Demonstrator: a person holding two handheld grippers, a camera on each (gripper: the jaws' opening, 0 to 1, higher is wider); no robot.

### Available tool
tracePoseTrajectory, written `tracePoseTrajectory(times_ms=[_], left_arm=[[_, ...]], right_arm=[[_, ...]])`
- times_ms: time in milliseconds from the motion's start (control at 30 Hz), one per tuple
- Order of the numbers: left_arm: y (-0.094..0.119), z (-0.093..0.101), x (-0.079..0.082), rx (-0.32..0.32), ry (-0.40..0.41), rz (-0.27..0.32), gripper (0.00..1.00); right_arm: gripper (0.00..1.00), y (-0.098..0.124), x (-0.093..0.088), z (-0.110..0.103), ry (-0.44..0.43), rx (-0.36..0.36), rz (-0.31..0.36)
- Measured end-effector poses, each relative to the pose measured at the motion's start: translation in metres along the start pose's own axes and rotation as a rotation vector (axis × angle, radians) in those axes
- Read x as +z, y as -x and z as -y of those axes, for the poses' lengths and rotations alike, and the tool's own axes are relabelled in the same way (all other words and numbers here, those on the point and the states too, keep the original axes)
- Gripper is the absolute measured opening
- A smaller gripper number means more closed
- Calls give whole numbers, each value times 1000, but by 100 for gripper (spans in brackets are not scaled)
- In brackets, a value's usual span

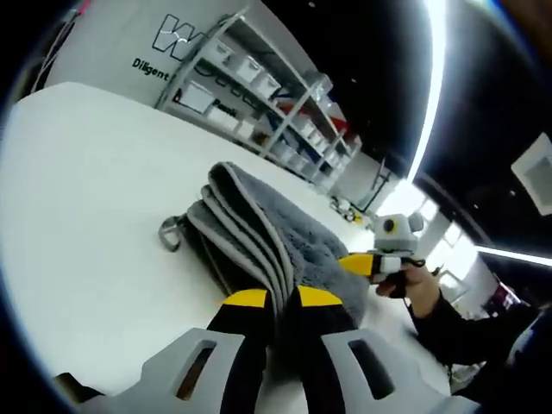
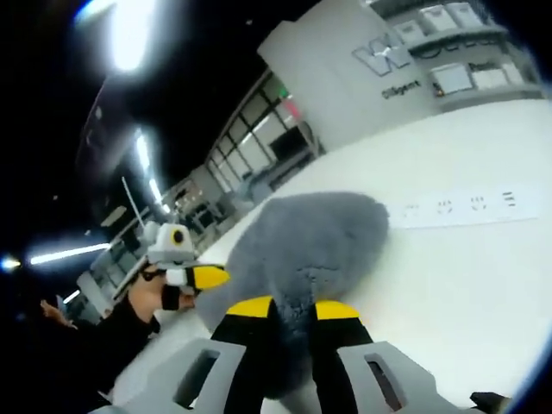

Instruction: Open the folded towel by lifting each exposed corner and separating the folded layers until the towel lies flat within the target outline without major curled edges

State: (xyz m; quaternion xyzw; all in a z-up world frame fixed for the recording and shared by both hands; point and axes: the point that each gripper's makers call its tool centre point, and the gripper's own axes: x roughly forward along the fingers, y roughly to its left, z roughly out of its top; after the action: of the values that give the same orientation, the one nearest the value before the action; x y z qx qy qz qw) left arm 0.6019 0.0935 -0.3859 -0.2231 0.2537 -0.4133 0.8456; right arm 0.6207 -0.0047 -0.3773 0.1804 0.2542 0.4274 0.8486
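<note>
My left gripper (image 1: 272, 304) is clamped on the near edge of the grey towel (image 1: 259, 233), which sits on the white worktop (image 1: 86, 198) with its folded layers showing as stacked bands; I judge this grip pins one end so the layers can be drawn apart. My right gripper (image 2: 293, 312) is closed on the plush edge at the opposite side, the cloth bunched between its jaws, likely ready to lift a corner. No target outline is visible. On the wall behind the shelving (image 1: 276, 95), I read "Diligent" under a large outlined "W"; other lettering is too blurred.
</note>
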Motion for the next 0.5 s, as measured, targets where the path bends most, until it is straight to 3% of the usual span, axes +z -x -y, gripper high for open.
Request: tracePoseTrajectory(times_ms=[333, 500], left_arm=[[0, 4, 0, -23, -6, 15, 8], [1, 5, 0, -33, -7, 12, 7]], right_arm=[[8, 0, -2, 4, -34, 14, 6], [8, 1, -4, 2, 1, 10, 0]])
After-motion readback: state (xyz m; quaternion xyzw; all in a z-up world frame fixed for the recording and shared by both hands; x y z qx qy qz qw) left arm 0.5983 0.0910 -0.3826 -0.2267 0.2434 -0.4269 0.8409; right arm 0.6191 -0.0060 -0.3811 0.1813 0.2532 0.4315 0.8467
